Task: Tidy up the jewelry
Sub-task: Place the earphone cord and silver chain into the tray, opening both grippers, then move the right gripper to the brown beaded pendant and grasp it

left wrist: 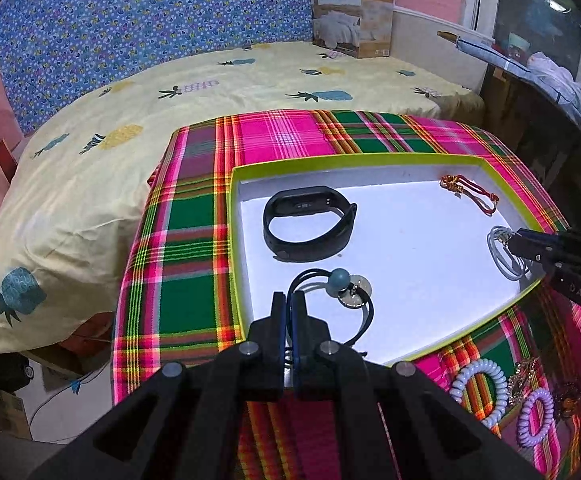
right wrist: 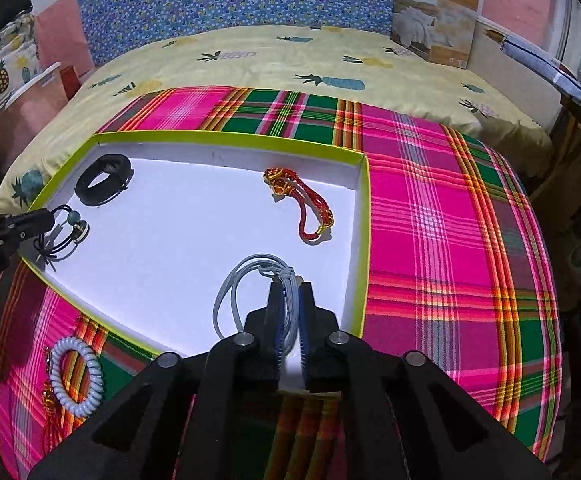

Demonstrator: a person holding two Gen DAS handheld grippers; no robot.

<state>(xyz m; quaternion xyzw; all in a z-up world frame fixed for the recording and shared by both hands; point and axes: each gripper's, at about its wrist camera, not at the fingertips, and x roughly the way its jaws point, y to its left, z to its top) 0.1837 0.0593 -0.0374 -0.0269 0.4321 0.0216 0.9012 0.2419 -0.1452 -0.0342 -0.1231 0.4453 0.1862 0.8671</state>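
1. Two grippers are over my tray (left wrist: 370, 159), a shallow white-floored box with a lime-green rim, sitting on the pink and green plaid cloth (left wrist: 178, 240) at mid-frame in both views.
2. My left gripper (left wrist: 288, 304), at bottom centre of the left view, has its fingers pressed nearly together on the black cord hair tie (left wrist: 364, 320); thin black strands run between the blue pads. That tie carries a teal bead and a round pale disc, and it lies at the tray's near left corner.
3. My right gripper (right wrist: 290, 294), at bottom centre of the right view, is clamped on the pale grey cord loop (right wrist: 234, 284), a doubled string with a small knot just ahead of the fingertips, lying near the tray's lower right side.
4. Upper left of the tray floor holds a black fitness band (left wrist: 308, 226), closed in an oval.
5. Toward the tray's upper right lies a red braided bracelet (right wrist: 310, 208) with gold knotwork.
6. Outside the tray, on the cloth at lower right of the left view, rest a white coil hair tie (left wrist: 478, 390) and a lilac coil hair tie (left wrist: 536, 416), near each other.
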